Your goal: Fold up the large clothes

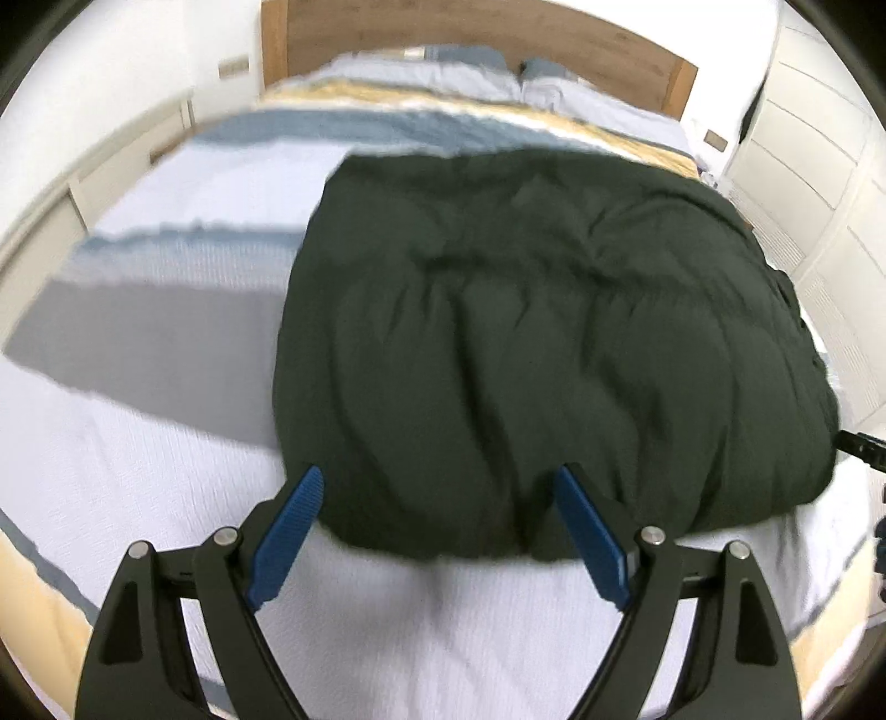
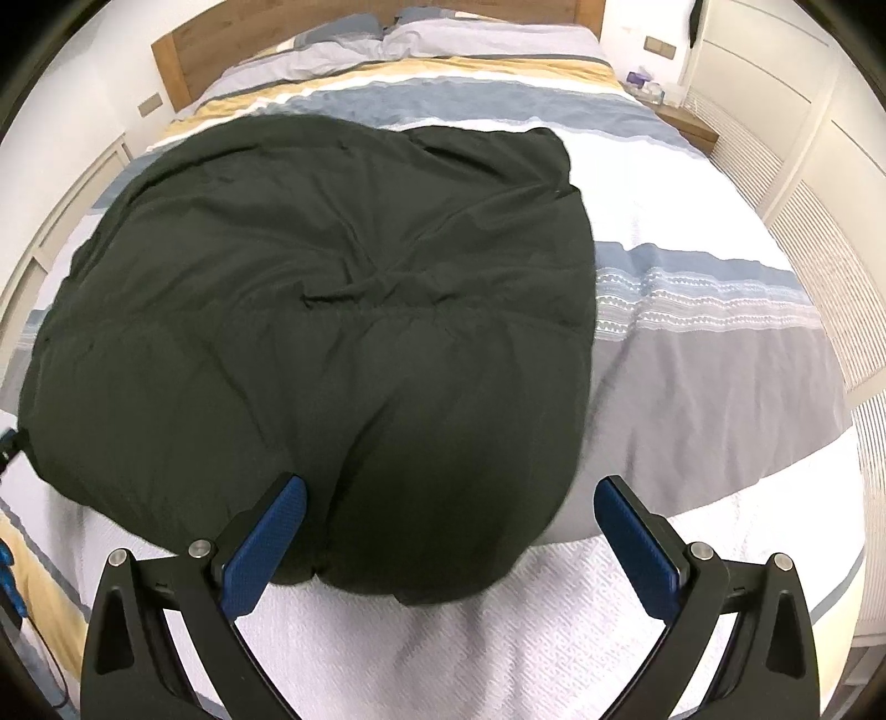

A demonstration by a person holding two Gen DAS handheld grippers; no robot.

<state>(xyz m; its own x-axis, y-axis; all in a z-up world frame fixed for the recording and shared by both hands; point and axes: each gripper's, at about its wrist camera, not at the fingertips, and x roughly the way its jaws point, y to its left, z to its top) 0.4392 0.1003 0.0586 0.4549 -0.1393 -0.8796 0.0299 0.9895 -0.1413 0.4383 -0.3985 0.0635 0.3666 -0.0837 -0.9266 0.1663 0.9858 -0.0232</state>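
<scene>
A large dark green padded garment (image 1: 542, 343) lies spread on the bed, its near edge rounded and puffy. In the left wrist view my left gripper (image 1: 440, 479) hangs open above the garment's near left part, blue pads wide apart with nothing pinched. In the right wrist view the same garment (image 2: 332, 332) fills the left and middle. My right gripper (image 2: 451, 487) is open over its near right corner, the left pad (image 2: 266, 548) above the cloth and the right pad (image 2: 637, 554) above the bedspread.
The bed carries a white bedspread (image 2: 554, 626) with blue, grey and yellow stripes. Pillows (image 2: 476, 39) and a wooden headboard (image 1: 470, 33) lie at the far end. White louvred cupboard doors (image 2: 819, 266) line the right side. The other gripper's black body (image 1: 864, 443) shows at the right edge.
</scene>
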